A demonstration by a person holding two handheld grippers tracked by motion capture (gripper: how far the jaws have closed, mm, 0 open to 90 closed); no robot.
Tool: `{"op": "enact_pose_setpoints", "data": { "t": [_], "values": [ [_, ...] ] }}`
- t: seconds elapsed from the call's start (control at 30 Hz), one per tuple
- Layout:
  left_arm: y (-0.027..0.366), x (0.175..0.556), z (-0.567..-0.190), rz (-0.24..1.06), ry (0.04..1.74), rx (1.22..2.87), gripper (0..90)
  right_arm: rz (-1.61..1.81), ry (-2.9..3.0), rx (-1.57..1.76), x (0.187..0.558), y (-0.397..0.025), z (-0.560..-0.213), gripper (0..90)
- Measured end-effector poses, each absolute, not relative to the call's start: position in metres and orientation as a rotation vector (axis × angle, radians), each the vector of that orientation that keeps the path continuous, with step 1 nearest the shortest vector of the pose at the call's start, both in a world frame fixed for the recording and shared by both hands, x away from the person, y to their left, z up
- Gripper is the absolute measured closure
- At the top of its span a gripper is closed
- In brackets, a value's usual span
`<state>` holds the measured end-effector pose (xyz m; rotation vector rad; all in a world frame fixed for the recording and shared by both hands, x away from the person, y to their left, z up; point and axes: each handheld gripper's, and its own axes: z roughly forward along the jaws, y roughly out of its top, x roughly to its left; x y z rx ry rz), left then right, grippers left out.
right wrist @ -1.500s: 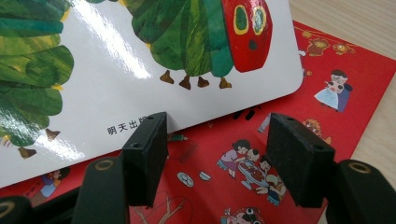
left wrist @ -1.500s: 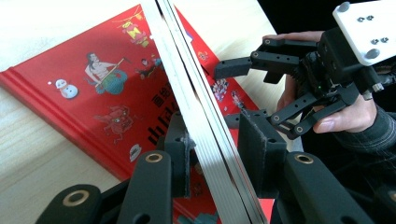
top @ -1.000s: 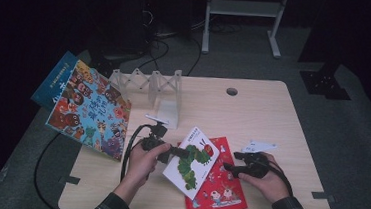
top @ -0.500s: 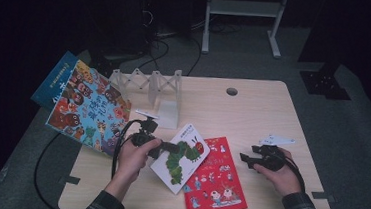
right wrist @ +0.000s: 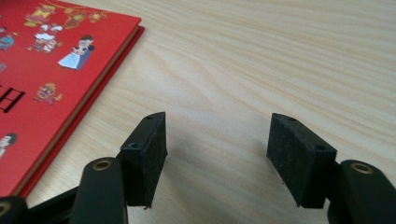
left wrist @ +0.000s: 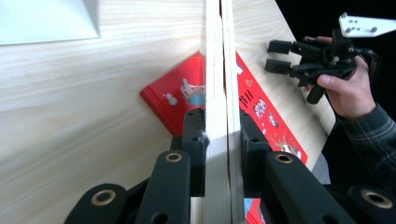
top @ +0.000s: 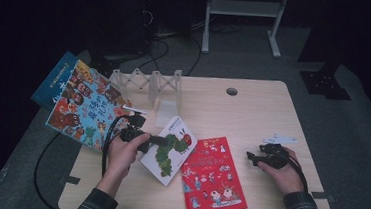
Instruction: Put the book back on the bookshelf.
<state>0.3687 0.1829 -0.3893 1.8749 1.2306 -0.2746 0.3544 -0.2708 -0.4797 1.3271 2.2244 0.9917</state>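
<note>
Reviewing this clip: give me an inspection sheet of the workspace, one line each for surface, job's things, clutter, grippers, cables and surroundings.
Surface: light wooden table with a cable hole.
Job's things: caterpillar book clamped at its edge and lifted; red book flat on the table; colourful picture book overhanging the left edge on a blue book.
Clutter: clear plastic book rack.
Grippers: left gripper shut on the caterpillar book; right gripper open, empty, beside the red book.
Cables: black cable trailing off the left gripper.
Surroundings: dark room, grey floor, white stand behind.
</note>
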Motion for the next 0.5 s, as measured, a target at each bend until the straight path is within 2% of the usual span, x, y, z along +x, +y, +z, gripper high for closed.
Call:
{"op": "enact_pose_setpoints", "data": {
  "t": [0.13,0.3,0.5],
  "values": [
    [0.193,0.372,-0.385,-0.243,1.248,1.854,76.6,0.991,2.217,1.326,0.355,-0.271,-0.481,35.0],
    [0.204,0.377,-0.382,-0.21,1.286,1.844,76.7,0.993,2.204,1.29,0.355,-0.268,-0.485,28.0],
    [0.214,0.385,-0.38,-0.181,1.337,1.829,76.6,1.001,2.198,1.283,0.356,-0.268,-0.486,26.7]
  ]
}}
